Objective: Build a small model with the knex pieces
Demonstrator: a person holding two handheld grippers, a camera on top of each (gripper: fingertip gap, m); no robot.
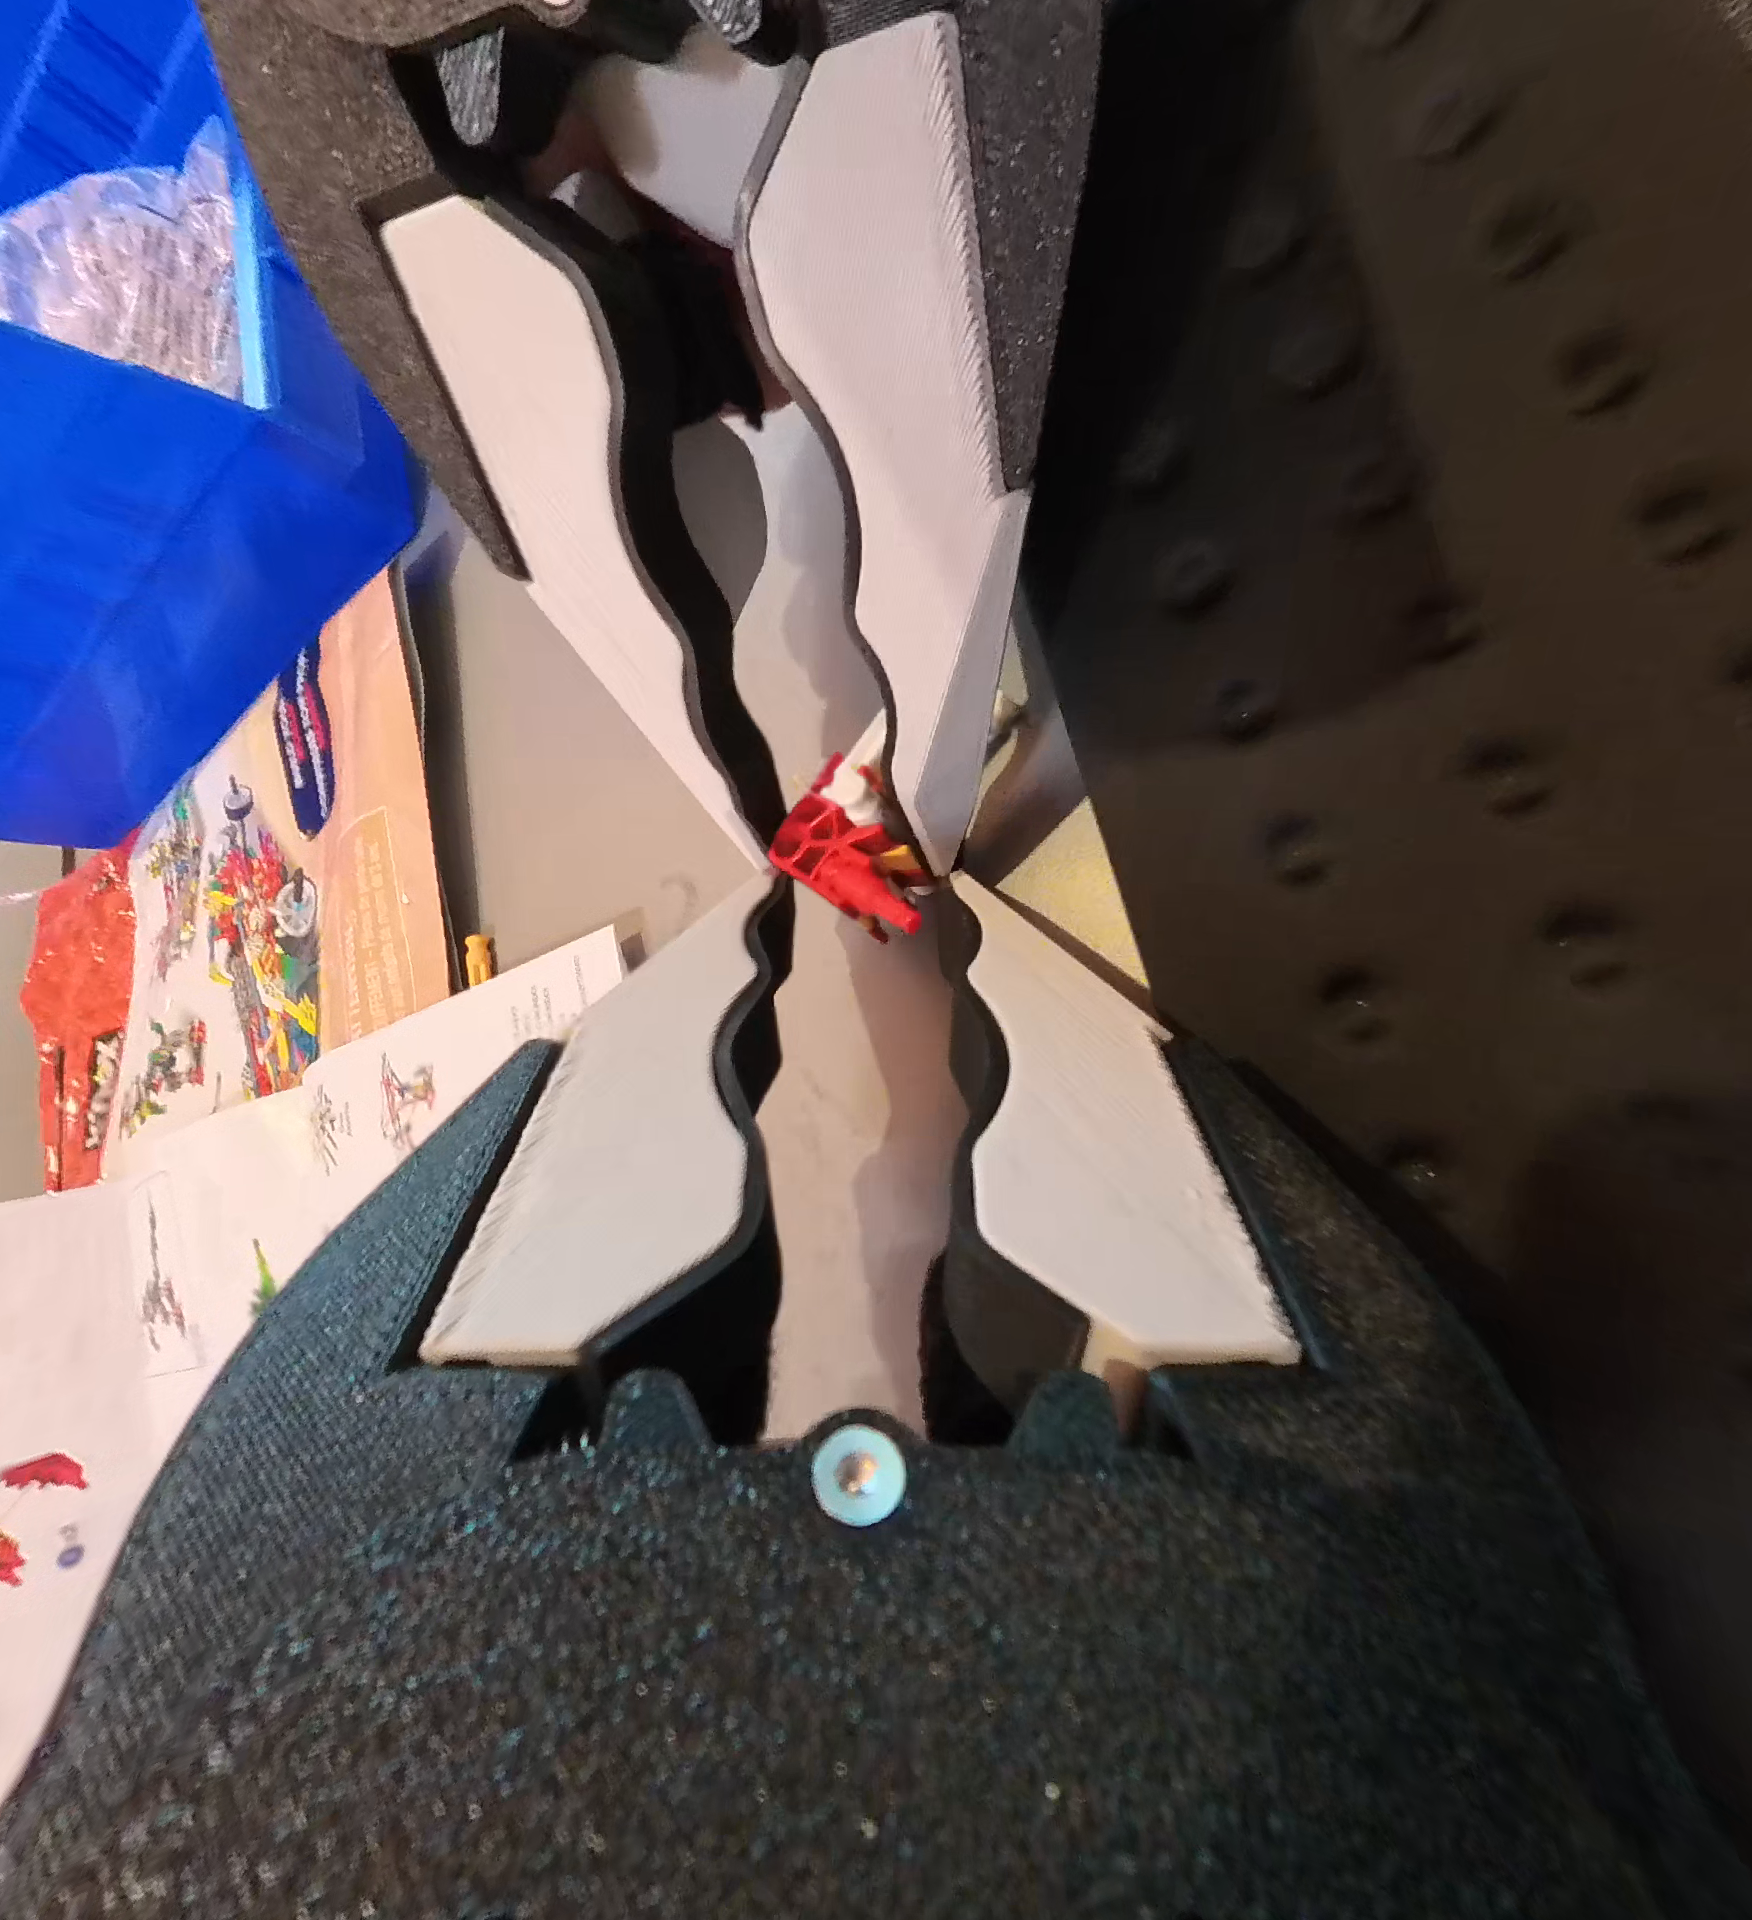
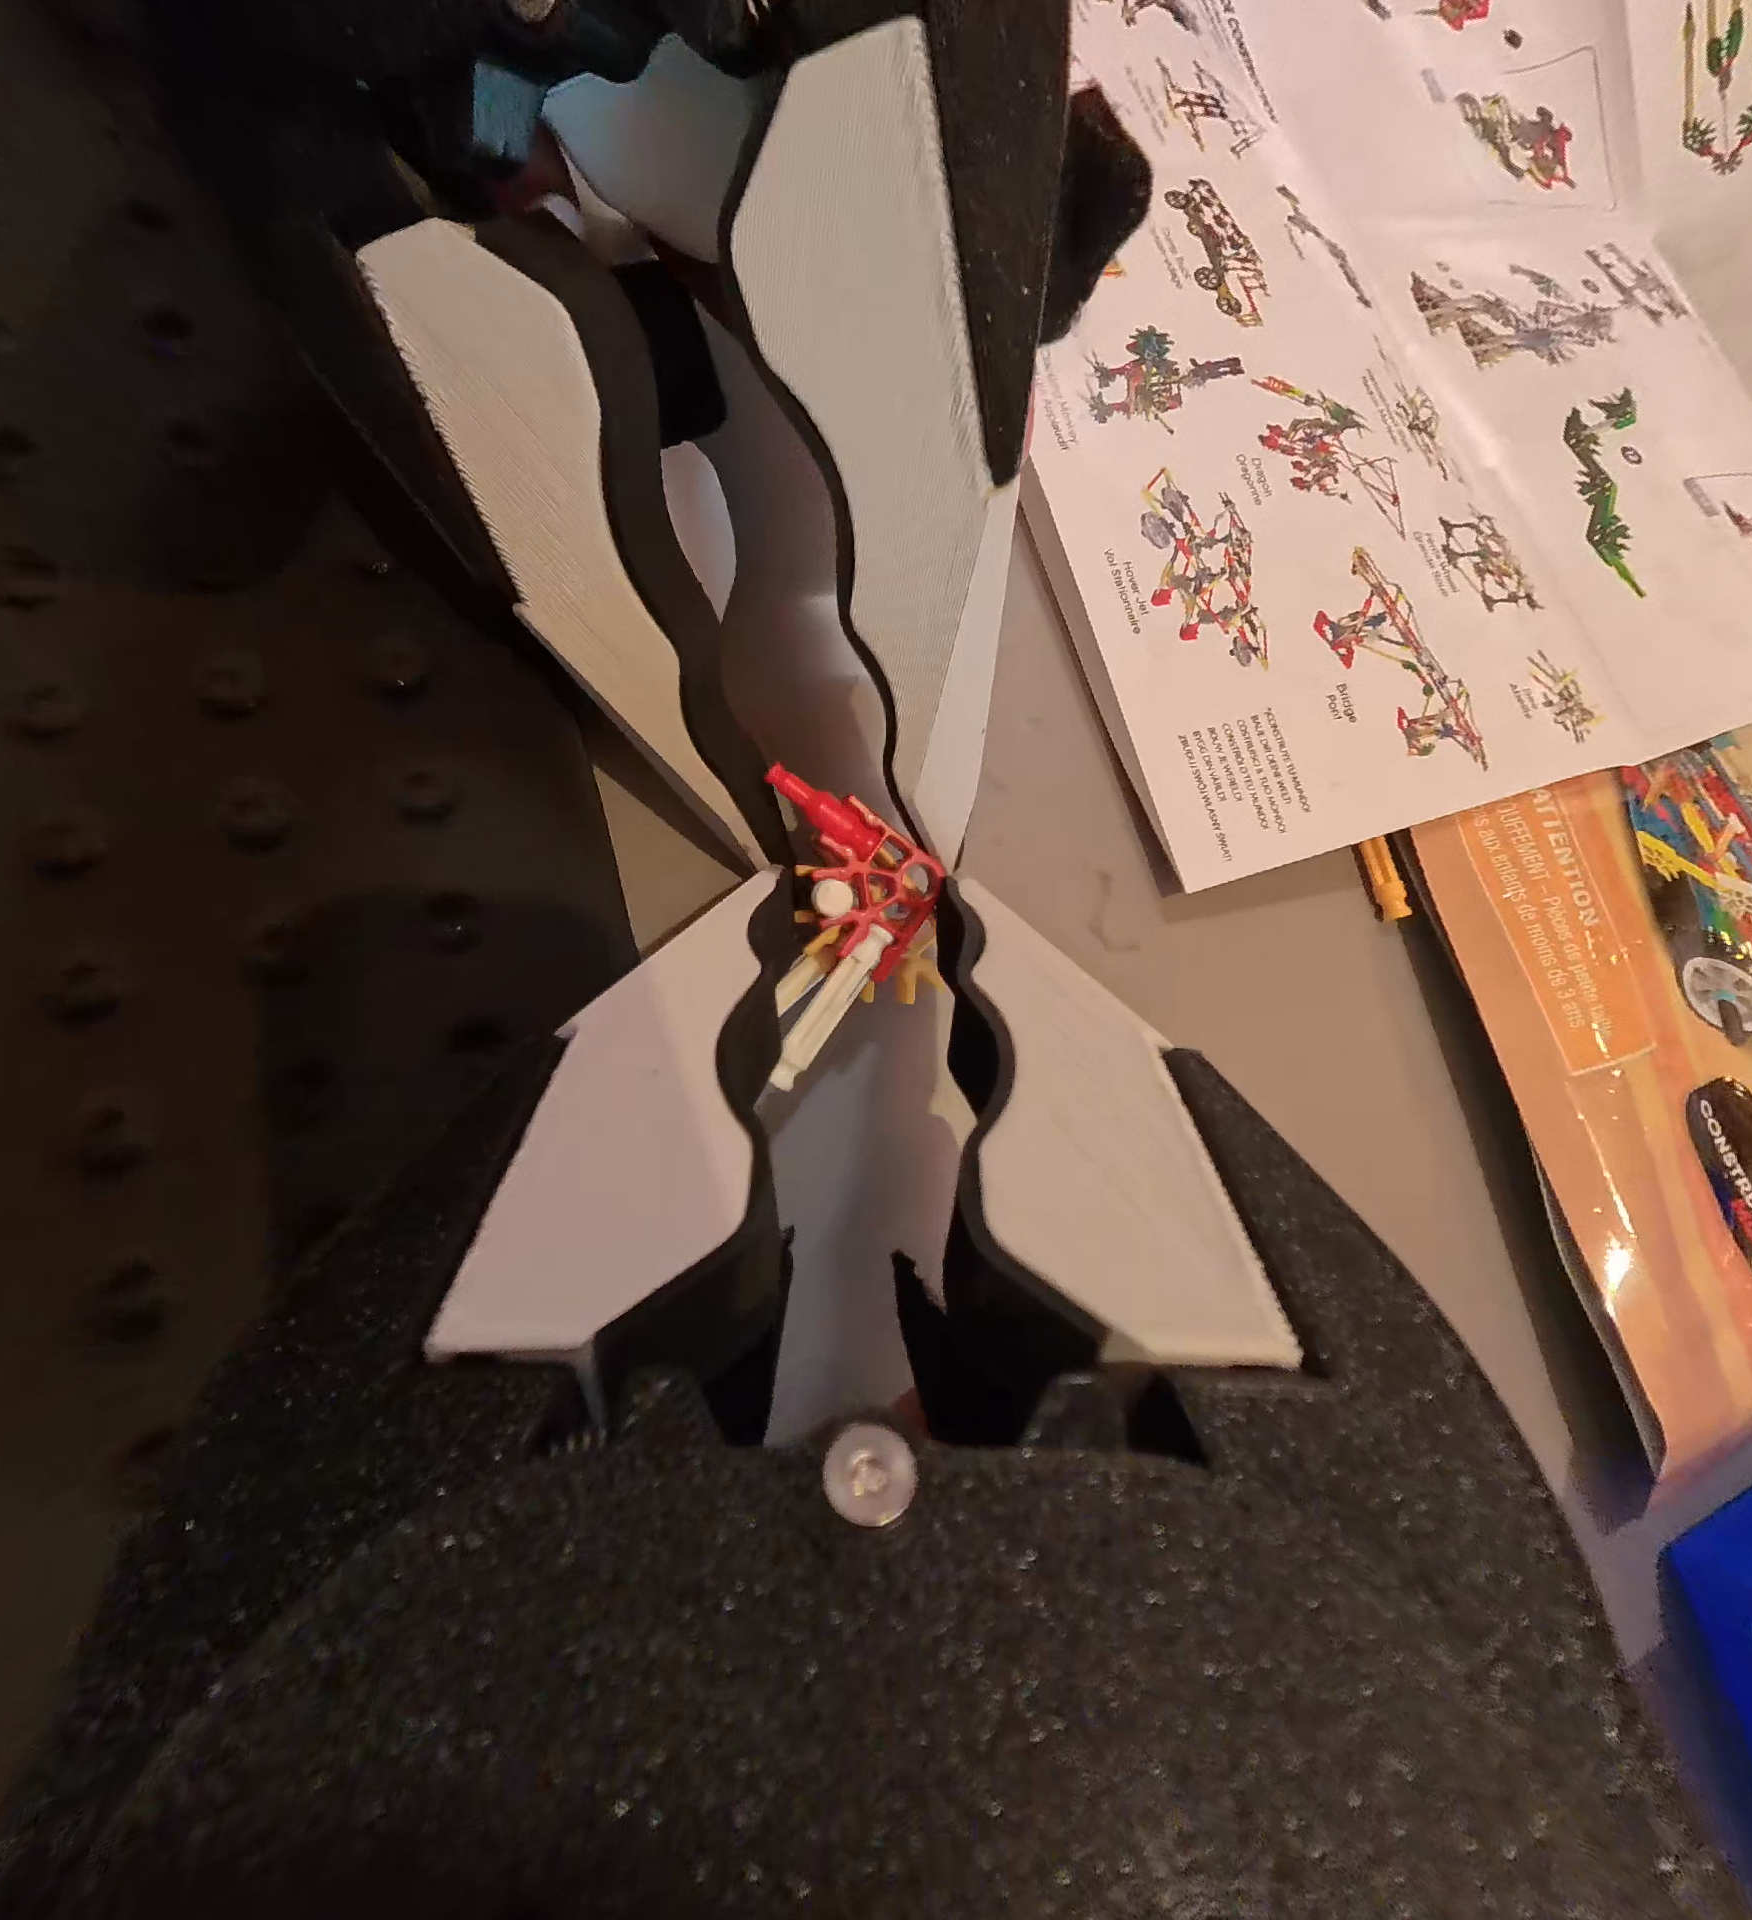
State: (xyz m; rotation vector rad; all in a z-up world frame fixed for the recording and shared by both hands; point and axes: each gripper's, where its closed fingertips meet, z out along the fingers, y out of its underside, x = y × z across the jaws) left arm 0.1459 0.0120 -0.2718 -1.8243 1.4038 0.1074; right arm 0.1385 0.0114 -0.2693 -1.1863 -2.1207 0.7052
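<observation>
A small toy assembly sits where the two grippers meet tip to tip. It has a red fan-shaped connector (image 2: pixel 877 883), a white rod (image 2: pixel 820 1003), a yellow connector (image 2: pixel 916 982) and a short red rod (image 2: pixel 822 816). My right gripper (image 2: pixel 867 888) is closed narrowly on it, with the white rod lying between its pads. In the left wrist view, my left gripper (image 1: pixel 864 885) closes on the red connector (image 1: pixel 836 847) from the opposite side. Each gripper shows in the other's view, coming from the top: the right one (image 1: pixel 856 860) and the left one (image 2: pixel 856 860).
A black studded surface (image 1: pixel 1474 623) fills one side and also shows in the right wrist view (image 2: pixel 176 623). A blue bin (image 1: pixel 124 520), a toy kit box (image 2: pixel 1630 1039), an open instruction sheet (image 2: pixel 1423 468) and a loose yellow rod (image 2: pixel 1386 883) lie on the grey table.
</observation>
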